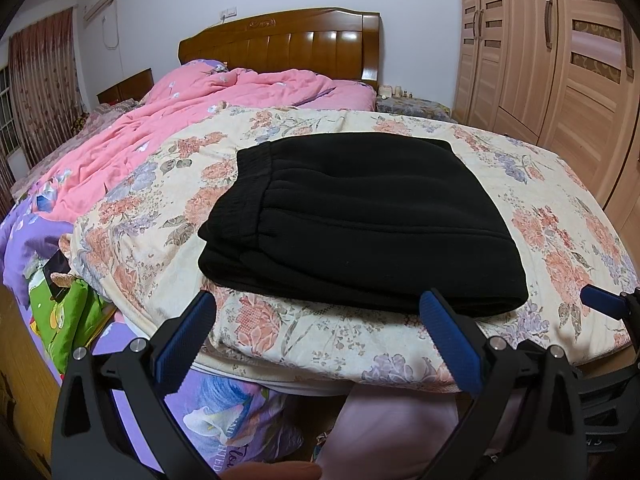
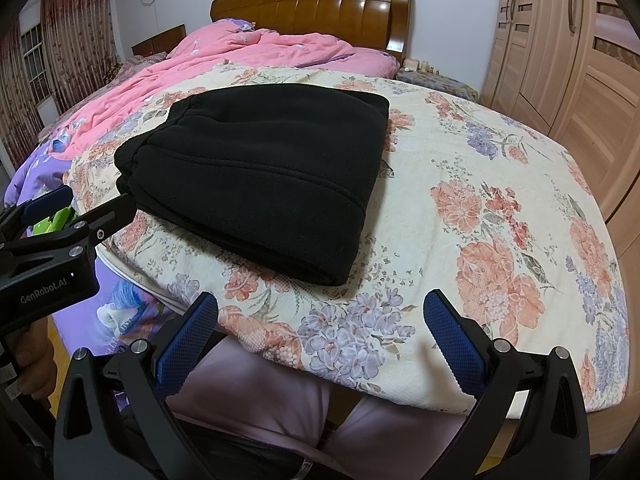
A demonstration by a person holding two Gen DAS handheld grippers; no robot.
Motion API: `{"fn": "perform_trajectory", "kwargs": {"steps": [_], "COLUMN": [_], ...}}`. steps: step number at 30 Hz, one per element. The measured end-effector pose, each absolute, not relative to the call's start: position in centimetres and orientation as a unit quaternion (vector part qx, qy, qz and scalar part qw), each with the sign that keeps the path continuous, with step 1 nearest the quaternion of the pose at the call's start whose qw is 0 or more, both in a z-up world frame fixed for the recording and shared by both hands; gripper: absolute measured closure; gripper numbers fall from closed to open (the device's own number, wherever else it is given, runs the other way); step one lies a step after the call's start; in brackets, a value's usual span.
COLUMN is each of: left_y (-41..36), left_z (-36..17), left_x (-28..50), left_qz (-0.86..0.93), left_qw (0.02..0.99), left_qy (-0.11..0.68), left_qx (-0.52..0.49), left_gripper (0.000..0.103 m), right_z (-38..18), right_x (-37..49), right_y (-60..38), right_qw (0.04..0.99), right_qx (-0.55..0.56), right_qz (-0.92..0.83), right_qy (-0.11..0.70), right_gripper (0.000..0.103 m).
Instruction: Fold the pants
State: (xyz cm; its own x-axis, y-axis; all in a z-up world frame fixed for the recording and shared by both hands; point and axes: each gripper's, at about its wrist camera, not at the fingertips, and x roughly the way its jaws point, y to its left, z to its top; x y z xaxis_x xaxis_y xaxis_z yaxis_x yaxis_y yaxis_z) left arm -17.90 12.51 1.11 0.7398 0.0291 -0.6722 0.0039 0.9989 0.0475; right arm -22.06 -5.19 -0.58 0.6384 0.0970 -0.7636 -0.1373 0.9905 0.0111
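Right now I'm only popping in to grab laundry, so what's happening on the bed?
A person holding a gripper in each hand is folding clothes. The black pants lie folded in a compact stack on the floral blanket. Both the left gripper and the right gripper are open, near the bed's edge, holding nothing.

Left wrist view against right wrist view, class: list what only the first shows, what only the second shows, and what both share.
Only the left wrist view shows the air conditioner high on the wall and the green bag beside the bed.

Only the right wrist view shows the left tool's body with its printed label and the hand holding it.

Both show the folded black pants lying on the floral blanket, the pink quilt, the headboard, the wardrobe, and open tools gripping nothing.
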Motion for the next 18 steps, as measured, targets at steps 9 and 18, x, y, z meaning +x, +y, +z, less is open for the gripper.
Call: {"fn": "perform_trajectory", "kwargs": {"steps": [9, 18], "left_y": [12.58, 12.46], "left_z": [0.77, 0.55], "left_x": [-18.17, -17.89], "left_qz": [0.01, 0.009], "left_qw": [0.932, 0.928], "left_qy": [0.361, 0.371], "left_qx": [0.018, 0.011], "left_gripper": [0.002, 0.001], "right_z": [-0.56, -0.65], "right_x": [-22.09, -22.05], "right_y": [-5.18, -5.3], "right_qw": [0.905, 0.904], "right_qx": [-0.024, -0.023], "right_qz": [0.064, 0.065], "right_qy": [0.42, 0.421], "right_gripper": [0.004, 0.004]}}
